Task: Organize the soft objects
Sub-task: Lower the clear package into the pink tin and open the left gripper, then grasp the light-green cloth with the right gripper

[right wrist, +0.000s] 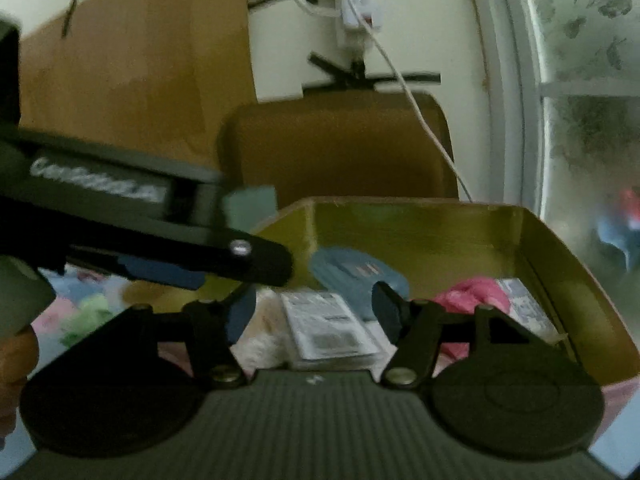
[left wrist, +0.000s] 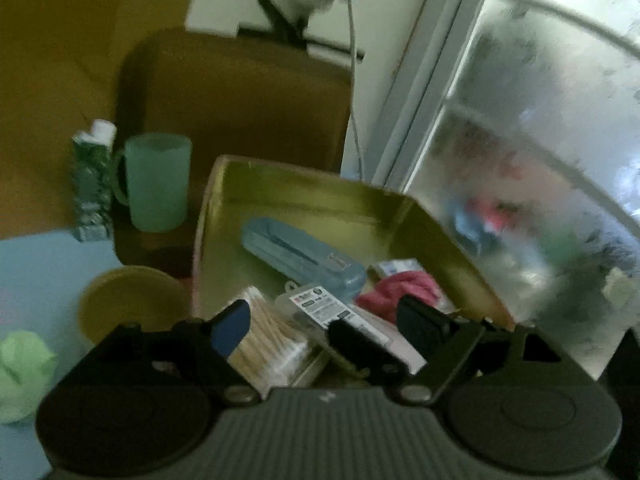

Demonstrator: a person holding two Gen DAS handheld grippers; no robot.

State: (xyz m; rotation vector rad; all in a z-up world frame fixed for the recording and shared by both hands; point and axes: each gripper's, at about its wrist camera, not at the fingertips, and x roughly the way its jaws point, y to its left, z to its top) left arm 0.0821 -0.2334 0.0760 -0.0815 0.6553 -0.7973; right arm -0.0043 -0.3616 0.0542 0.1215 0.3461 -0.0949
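While both tools hang over the near edge of the gold tray point(left wrist: 304, 184), neither is seen to hold anything: the left gripper point(left wrist: 324, 320) and the right gripper point(right wrist: 316, 308) both stand with jaws apart and nothing clamped between the pads.

Soft items are noted in two places. A pink cloth point(left wrist: 400, 288) lies crumpled at the right of the tray, beside a small printed packet. A pale green crumpled piece point(left wrist: 24, 372) sits outside the tray, at the near left on the light blue surface.

Risks are judged as follows. The tray is crowded, so a descent onto the pink cloth could catch the hard neighbours: a bundle of cotton swabs point(left wrist: 268, 340) in clear wrapping, a flat labelled plastic box point(left wrist: 320, 308), and a long blue ribbed case point(left wrist: 304, 256). The two tools are held close together, the left one crossing the right wrist view, and a collision is possible. The thin, shiny tray walls could be pushed or tipped by a side knock. A translucent green mug point(left wrist: 160, 184) and a foil-printed tube stand far left, well apart. Blur limits finer detail.
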